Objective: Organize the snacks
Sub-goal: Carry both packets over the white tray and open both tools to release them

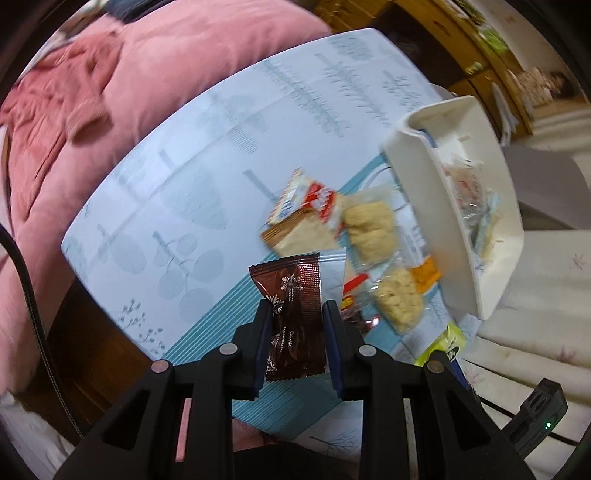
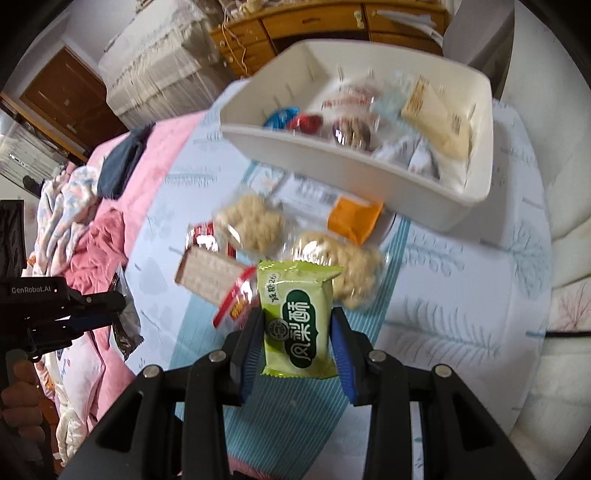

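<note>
My left gripper [image 1: 297,308] is shut on a brown snack packet [image 1: 293,314] and holds it above the table. My right gripper [image 2: 297,314] is shut on a green pastry packet [image 2: 297,321], also above the table. The white bin [image 2: 332,155] stands beyond, holding several wrapped snacks; it also shows in the left wrist view [image 1: 424,218]. Loose snacks lie between the grippers and the bin: two puffed rice cakes [image 2: 251,221] [image 2: 351,273], a wafer pack [image 2: 208,275], an orange packet [image 2: 354,216]. The left gripper [image 2: 92,306] shows at the right wrist view's left edge.
The table has a pale leaf-print cloth [image 1: 221,155] with a teal striped mat [image 2: 288,406]. A pink bedspread with clothes [image 1: 74,110] lies to the left. A wooden cabinet [image 2: 314,26] stands behind the bin. A white sofa [image 1: 535,295] is at the right.
</note>
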Demonstrator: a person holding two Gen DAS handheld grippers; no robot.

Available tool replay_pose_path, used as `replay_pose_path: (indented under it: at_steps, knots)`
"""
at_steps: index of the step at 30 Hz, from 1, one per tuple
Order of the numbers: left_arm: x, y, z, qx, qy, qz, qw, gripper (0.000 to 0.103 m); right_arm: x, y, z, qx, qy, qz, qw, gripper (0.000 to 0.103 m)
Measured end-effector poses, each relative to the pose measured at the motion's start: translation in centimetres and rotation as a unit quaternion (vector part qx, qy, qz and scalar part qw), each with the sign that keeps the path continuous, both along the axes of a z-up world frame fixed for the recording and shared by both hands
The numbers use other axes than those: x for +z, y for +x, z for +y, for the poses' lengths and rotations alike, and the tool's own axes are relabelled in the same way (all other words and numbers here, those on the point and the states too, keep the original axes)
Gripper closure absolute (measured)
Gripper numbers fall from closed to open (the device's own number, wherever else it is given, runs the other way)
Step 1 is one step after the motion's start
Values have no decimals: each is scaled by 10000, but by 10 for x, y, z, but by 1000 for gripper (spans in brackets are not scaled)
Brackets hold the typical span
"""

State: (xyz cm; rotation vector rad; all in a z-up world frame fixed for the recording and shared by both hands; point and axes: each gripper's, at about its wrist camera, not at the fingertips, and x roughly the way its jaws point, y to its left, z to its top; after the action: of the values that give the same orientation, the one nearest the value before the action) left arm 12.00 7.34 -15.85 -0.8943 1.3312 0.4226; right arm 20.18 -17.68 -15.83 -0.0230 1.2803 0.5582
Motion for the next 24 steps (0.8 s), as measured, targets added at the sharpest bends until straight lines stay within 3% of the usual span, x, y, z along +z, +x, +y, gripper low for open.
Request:
replay_pose_path:
  at_steps: [12,24]
  knots:
    - [52,90,-5,-851,345,-482,9946,77,27,43,-23,-518,197,-523,9971,67]
    - [57,182,-39,-1819,219,-846,9794,77,25,73,-38,-867,44,-1001,9912,66]
